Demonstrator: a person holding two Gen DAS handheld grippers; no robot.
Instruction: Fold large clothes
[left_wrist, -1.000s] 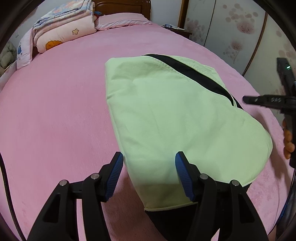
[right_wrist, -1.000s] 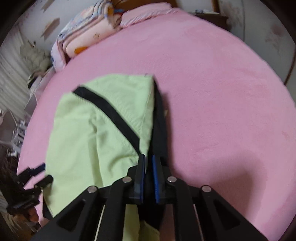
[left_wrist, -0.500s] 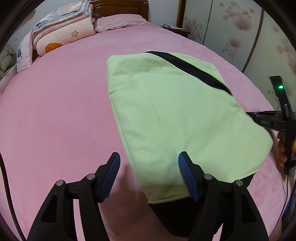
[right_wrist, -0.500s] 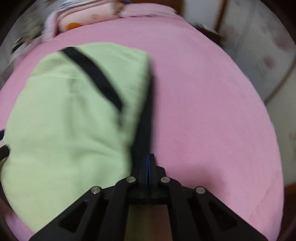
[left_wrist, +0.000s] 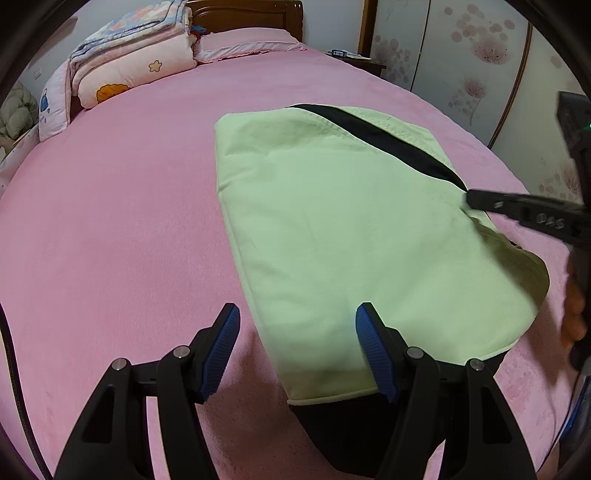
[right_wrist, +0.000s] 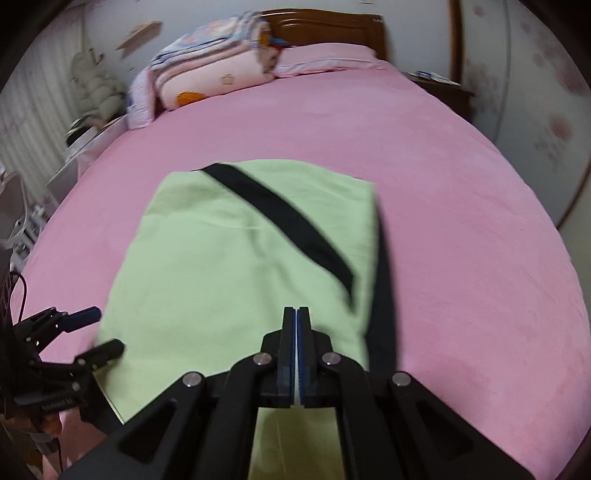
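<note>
Left gripper (left_wrist: 295, 343) released, jaws wide, angled down; the garment's (left_wrist: 351, 229) near left edge lies between its pads, untouched. Right gripper (right_wrist: 296, 314) clenched, pads together with nothing visibly held, angled down over the garment's near right part. Only the left view shows the right tip at the black stripe's (left_wrist: 376, 136) end. Only the right view shows the garment's black right edge against the bed (right_wrist: 461, 221).
</note>
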